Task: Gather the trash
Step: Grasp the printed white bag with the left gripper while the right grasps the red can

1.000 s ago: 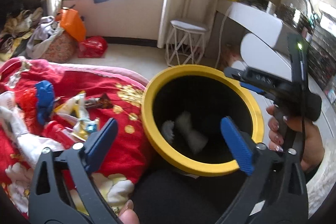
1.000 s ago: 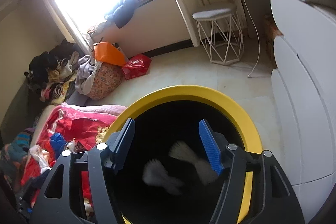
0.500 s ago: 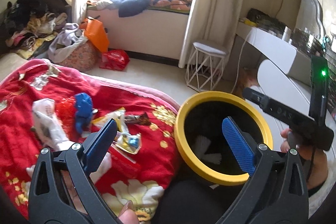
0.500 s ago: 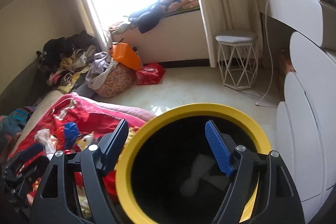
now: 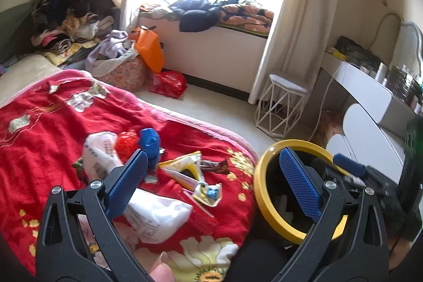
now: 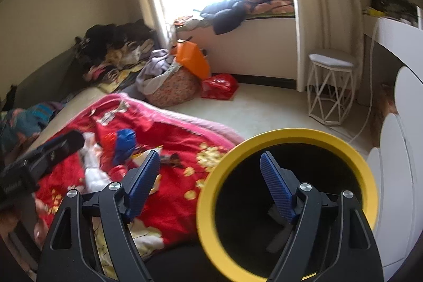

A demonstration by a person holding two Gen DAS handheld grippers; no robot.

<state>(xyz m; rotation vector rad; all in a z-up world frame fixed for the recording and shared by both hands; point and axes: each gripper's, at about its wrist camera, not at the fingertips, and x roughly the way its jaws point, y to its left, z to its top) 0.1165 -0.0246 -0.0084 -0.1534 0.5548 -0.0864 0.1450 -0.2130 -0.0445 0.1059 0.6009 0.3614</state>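
A yellow-rimmed black bin (image 5: pixel 267 213) stands beside the bed; it also shows in the right wrist view (image 6: pixel 285 139) with pale scraps at its bottom. Trash lies on the red blanket (image 5: pixel 39 144): a white plastic bag (image 5: pixel 158 218), a blue crumpled wrapper (image 5: pixel 149 140), a red wrapper (image 5: pixel 127 140), yellow wrappers (image 5: pixel 190 171). My left gripper (image 5: pixel 211 181) is open and empty above the blanket's edge. My right gripper (image 6: pixel 208 184) is open and empty over the bin's left rim.
A white wire stool (image 5: pixel 283 105) stands on the floor by the curtain. A white desk (image 5: pixel 370 89) and rounded white chair back (image 5: pixel 370 131) are at the right. Clothes piles, a floral basket (image 5: pixel 124 73) and a red bag (image 5: pixel 169 83) lie beyond the bed.
Both grippers have swung left and pulled back from the bin toward the bed. The bin has shifted right in both views and the trash on the blanket has come into view.
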